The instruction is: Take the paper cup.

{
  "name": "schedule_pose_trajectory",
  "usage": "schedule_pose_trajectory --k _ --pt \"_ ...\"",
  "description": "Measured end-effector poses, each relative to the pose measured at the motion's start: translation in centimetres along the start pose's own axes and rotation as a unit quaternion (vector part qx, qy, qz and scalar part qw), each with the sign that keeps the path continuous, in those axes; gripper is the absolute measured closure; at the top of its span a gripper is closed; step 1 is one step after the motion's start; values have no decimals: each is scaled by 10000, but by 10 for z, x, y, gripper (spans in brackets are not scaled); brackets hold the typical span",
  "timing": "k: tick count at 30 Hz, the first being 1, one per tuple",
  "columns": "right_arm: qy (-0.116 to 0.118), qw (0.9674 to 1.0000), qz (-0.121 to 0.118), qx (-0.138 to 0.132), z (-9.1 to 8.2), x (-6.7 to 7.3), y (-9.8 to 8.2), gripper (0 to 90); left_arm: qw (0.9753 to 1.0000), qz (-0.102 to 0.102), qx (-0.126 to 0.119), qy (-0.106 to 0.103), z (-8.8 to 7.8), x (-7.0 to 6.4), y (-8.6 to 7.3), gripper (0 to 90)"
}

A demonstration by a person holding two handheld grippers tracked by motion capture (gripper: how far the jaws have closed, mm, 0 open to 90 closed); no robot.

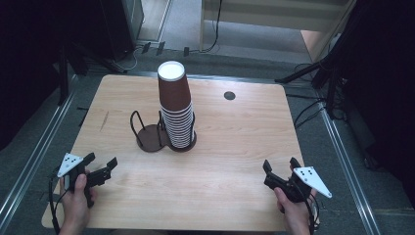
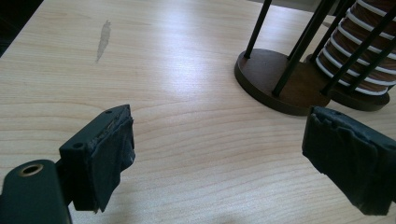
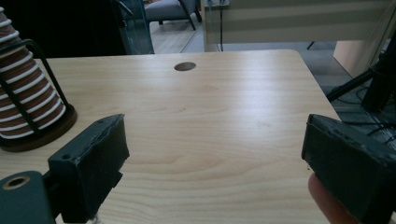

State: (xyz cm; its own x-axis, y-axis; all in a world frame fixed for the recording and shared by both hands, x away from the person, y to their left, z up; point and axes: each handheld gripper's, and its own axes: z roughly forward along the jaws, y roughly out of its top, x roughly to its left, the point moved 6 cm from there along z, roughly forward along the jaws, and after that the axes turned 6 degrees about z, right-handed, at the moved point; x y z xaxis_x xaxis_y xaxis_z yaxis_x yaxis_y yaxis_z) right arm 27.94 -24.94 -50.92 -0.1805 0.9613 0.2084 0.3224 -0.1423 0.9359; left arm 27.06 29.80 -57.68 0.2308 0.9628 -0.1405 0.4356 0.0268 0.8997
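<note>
A tall stack of upside-down brown paper cups [image 1: 175, 105] stands in the right half of a dark two-ring wire holder [image 1: 152, 138] at the middle of the table; the holder's left ring is bare. My left gripper [image 1: 102, 165] rests open at the near left corner, nothing between its jaws. In the left gripper view the holder's base [image 2: 280, 79] and the cup stack [image 2: 362, 56] lie ahead to the right of my left gripper [image 2: 219, 154]. My right gripper [image 1: 281, 166] hovers open at the near right. In the right gripper view, the cup stack [image 3: 25, 100] is far left of my right gripper [image 3: 215, 163].
The wooden table [image 1: 235, 147] has a round cable hole [image 1: 229, 95] at the back right and a grey smear [image 1: 103, 121] at the left. Black stands and cables ring the table on the floor. A chair sits in the far background.
</note>
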Motion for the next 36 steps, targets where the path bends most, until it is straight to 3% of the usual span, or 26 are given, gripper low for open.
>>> schedule_pose_trajectory --k 10,21,29,36 --pt "215 9997 -77 -2 15 33 16 76 9999 71 27 73 1 -1 0 96" --pt "278 9996 -82 -56 22 45 28 61 9998 87 52 148 1 -1 0 96" --pt "316 9992 -224 -100 29 58 36 67 9974 392 207 570 2 -4 -1 96" --pt "412 9987 -264 -125 35 74 41 69 9970 403 230 620 2 -4 -1 96"
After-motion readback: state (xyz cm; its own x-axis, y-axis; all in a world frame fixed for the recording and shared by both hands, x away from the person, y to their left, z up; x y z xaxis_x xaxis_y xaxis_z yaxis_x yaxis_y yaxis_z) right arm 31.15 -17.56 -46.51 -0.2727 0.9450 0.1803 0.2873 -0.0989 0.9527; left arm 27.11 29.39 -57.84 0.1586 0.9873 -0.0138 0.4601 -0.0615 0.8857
